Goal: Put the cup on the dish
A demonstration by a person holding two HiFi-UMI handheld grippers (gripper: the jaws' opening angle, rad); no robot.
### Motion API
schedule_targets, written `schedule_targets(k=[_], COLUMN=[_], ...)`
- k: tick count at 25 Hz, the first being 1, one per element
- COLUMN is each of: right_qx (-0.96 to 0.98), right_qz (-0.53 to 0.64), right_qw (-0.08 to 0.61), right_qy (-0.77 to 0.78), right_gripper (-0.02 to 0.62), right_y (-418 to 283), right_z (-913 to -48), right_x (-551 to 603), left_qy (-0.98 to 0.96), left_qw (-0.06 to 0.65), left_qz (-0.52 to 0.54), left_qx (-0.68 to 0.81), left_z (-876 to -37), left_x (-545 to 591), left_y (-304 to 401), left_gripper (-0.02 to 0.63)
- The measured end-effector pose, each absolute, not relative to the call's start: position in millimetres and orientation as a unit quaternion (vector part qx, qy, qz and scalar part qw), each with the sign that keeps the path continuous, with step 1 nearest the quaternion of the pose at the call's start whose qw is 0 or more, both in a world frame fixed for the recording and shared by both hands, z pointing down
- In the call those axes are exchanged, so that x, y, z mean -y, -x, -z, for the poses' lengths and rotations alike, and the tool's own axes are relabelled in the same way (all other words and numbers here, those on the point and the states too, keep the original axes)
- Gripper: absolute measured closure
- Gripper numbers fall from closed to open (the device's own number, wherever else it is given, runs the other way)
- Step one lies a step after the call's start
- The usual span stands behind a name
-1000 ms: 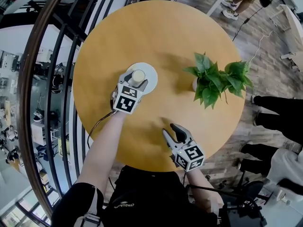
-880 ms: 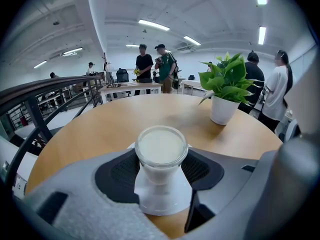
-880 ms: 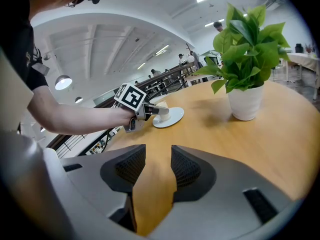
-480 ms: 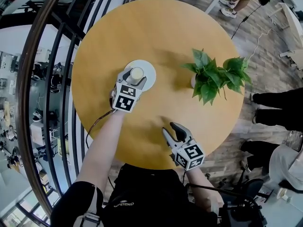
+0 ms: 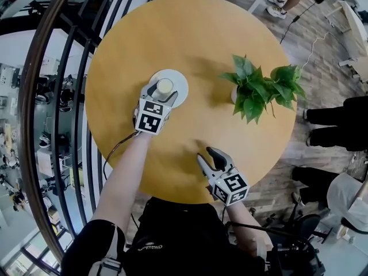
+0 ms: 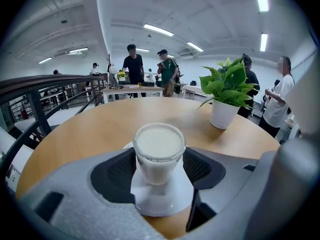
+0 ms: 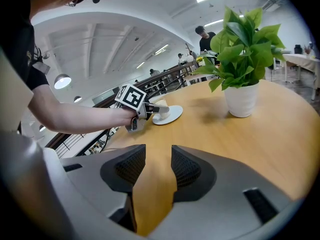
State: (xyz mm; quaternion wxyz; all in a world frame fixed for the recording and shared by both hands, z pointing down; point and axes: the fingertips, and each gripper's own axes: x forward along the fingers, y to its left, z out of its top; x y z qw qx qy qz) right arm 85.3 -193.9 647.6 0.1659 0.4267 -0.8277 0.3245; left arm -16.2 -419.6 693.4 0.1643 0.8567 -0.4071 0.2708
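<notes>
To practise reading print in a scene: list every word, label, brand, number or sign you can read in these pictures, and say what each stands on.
No legible text in any view.
Pale logo on the person's black shirt: too small to read.

Left tool (image 5: 163, 89) jaws just opening around cup (image 6: 159, 151), right tool (image 5: 206, 156) jaws apart

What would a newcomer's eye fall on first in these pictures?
A glass cup, white inside, stands on a white dish between the jaws of the left tool, which have just been opening. A leafy green plant in a white pot stands on the round table, right in the head view.
</notes>
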Motion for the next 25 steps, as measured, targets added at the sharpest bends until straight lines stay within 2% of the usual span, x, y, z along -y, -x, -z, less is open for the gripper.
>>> schedule_targets(k=[25], right_qx=[0.836], right_qz=[-0.309], right_qw=[0.158], right_qy=[-0.425], right_gripper=[0.445], right_y=[-80], right_z=[-633], right_x=[180], left_qy=[-0.849], left_qw=[0.177], left_qz=[-0.274], left_qx=[0.415], left_z=[-676], left_x=[389], left_y=[30], left_gripper=[0.319])
